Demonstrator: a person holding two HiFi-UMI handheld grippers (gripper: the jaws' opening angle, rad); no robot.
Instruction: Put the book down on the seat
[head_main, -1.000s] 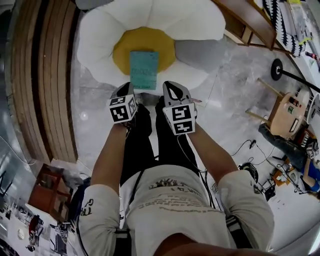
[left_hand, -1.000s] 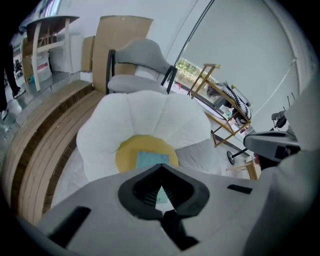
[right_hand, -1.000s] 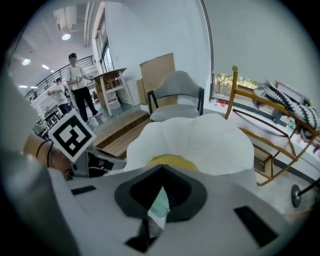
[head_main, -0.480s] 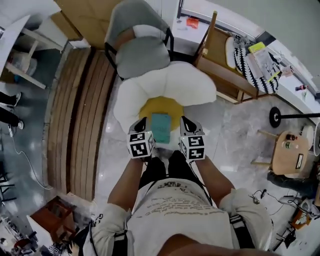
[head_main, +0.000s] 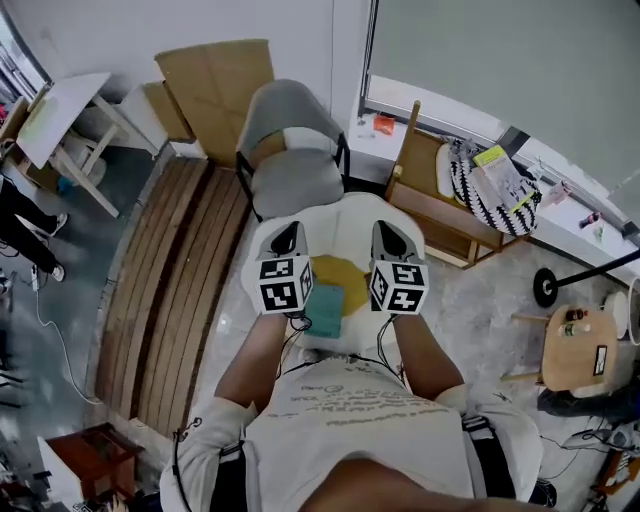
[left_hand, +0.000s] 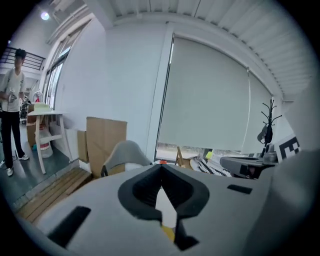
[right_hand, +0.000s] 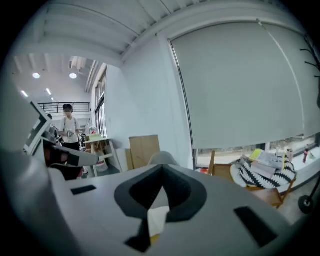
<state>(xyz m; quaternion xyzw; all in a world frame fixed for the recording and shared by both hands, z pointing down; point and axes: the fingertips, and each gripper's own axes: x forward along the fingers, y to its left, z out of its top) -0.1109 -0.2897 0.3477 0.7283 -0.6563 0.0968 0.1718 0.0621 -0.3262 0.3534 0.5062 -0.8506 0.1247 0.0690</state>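
The teal book (head_main: 325, 310) lies flat on the yellow centre (head_main: 348, 272) of a white flower-shaped seat (head_main: 345, 222), with neither gripper touching it. My left gripper (head_main: 287, 235) and right gripper (head_main: 386, 236) are held up side by side above the seat, one on each side of the book. Both are shut and hold nothing. In the left gripper view the left gripper's (left_hand: 161, 167) tips meet and point across the room. The right gripper (right_hand: 162, 167) looks the same in the right gripper view.
A grey chair (head_main: 290, 150) stands just behind the seat, with cardboard sheets (head_main: 215, 80) behind it. A wooden slatted platform (head_main: 170, 270) runs along the left. A wooden rack with a striped cushion (head_main: 480, 185) is at the right. A person (head_main: 25, 230) stands far left.
Both grippers have lifted away from the book's near edge and now point out across the room. The head view has swung upward. The book has stayed on the seat.
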